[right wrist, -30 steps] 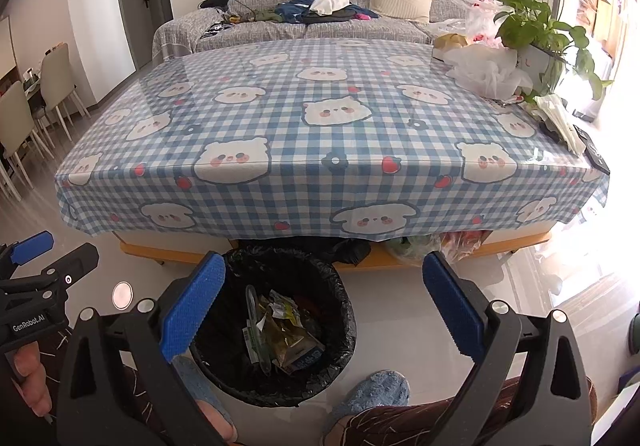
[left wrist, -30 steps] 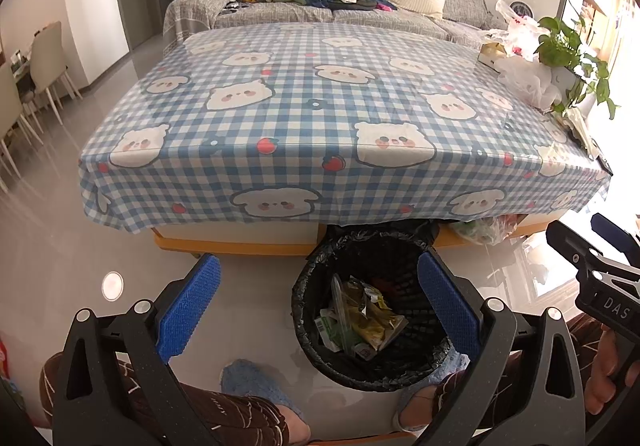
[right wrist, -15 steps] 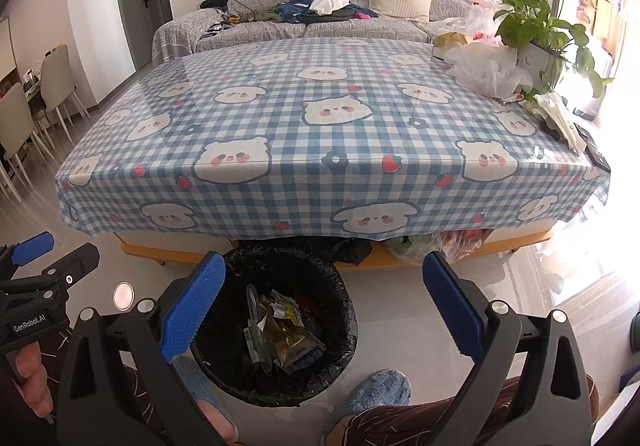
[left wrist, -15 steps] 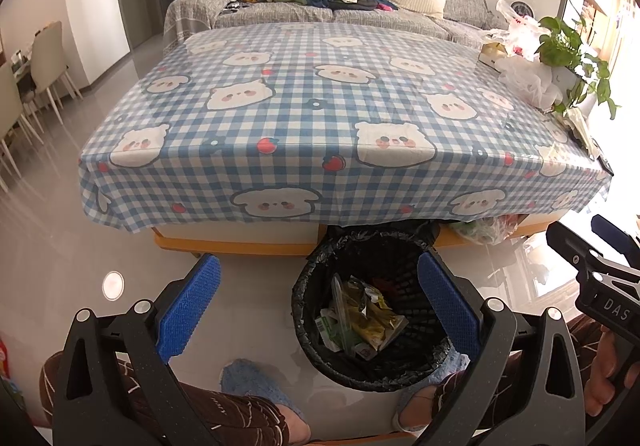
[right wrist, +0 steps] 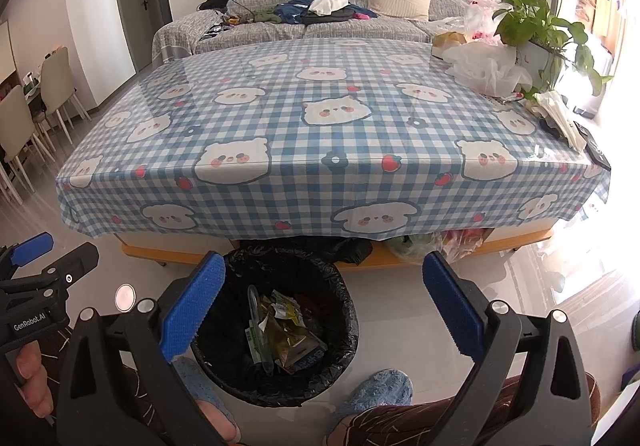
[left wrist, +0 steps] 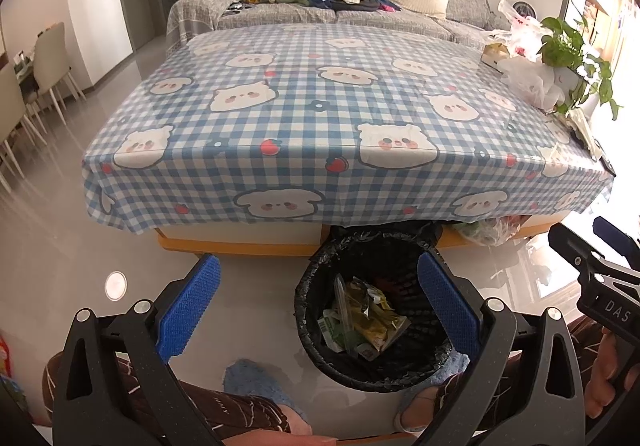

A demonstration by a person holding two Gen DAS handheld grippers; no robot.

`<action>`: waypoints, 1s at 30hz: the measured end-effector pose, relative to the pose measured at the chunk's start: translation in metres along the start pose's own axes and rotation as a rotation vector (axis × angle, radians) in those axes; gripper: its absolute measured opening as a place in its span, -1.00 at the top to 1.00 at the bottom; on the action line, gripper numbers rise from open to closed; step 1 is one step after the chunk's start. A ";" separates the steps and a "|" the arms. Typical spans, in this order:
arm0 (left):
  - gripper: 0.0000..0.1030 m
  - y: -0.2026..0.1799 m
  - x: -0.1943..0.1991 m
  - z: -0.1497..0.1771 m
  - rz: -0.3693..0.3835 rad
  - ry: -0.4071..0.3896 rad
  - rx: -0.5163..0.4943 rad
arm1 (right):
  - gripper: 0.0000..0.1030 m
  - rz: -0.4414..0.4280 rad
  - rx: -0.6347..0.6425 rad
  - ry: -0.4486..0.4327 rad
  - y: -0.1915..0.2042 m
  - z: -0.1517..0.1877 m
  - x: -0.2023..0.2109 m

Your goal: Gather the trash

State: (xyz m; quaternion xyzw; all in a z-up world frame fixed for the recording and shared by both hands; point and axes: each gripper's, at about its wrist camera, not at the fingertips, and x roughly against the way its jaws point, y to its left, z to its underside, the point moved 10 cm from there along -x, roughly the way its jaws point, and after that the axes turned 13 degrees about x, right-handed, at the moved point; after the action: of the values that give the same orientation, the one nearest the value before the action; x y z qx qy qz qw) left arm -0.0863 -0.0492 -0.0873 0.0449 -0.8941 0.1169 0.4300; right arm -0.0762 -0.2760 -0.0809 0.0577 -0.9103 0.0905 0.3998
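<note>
Both grippers hang over the floor, fingers spread wide and holding nothing. The left gripper (left wrist: 316,298) has the bin (left wrist: 320,274) by its right finger; the right gripper (right wrist: 324,298) has it by its left finger. Wrappers (right wrist: 280,334), maybe snack packets, lie inside. Beyond the fingertips stands the table (right wrist: 320,149).

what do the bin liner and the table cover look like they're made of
Bin liner: thin black plastic film, going by its crinkled, glossy folds over the rim. Table cover: probably vinyl or clear plastic over printed checked cloth, since it shows sheen and window glare; which one is unclear.
</note>
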 end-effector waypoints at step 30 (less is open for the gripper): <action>-0.88 -0.013 0.000 0.003 0.045 0.010 -0.012 | -0.85 -0.001 -0.001 0.000 0.000 0.000 0.000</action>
State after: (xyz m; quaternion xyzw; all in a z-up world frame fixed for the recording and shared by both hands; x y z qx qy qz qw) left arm -0.0862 -0.0625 -0.0871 0.0216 -0.8933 0.1215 0.4321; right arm -0.0761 -0.2764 -0.0806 0.0579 -0.9104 0.0899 0.3997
